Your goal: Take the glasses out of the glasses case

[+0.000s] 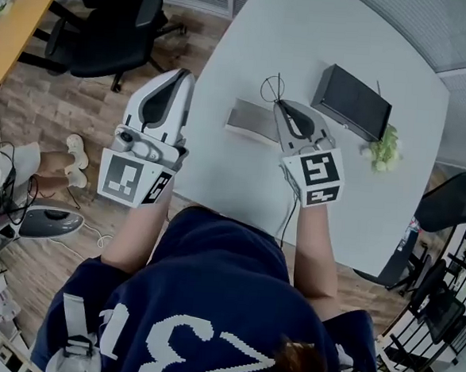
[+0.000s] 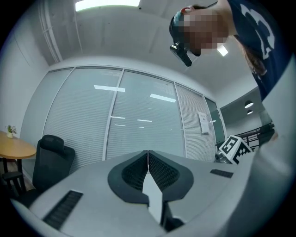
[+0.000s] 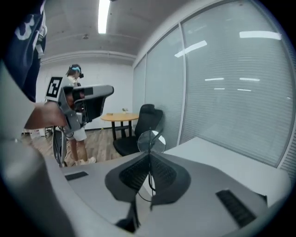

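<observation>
Our right gripper (image 1: 280, 103) is pinched on the thin wire frame of the glasses (image 1: 272, 88), just beyond the grey glasses case (image 1: 252, 120) near the middle of the table (image 1: 308, 27). We should grip lightly, avoid twisting, and lower them flat. Our left gripper (image 1: 179, 74), closed on nothing, hangs at the table's left edge

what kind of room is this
Probably an office meeting room: a large white table, black office chairs on a wood floor, and glass partition walls with blinds. A round wooden table stands further back.
</observation>
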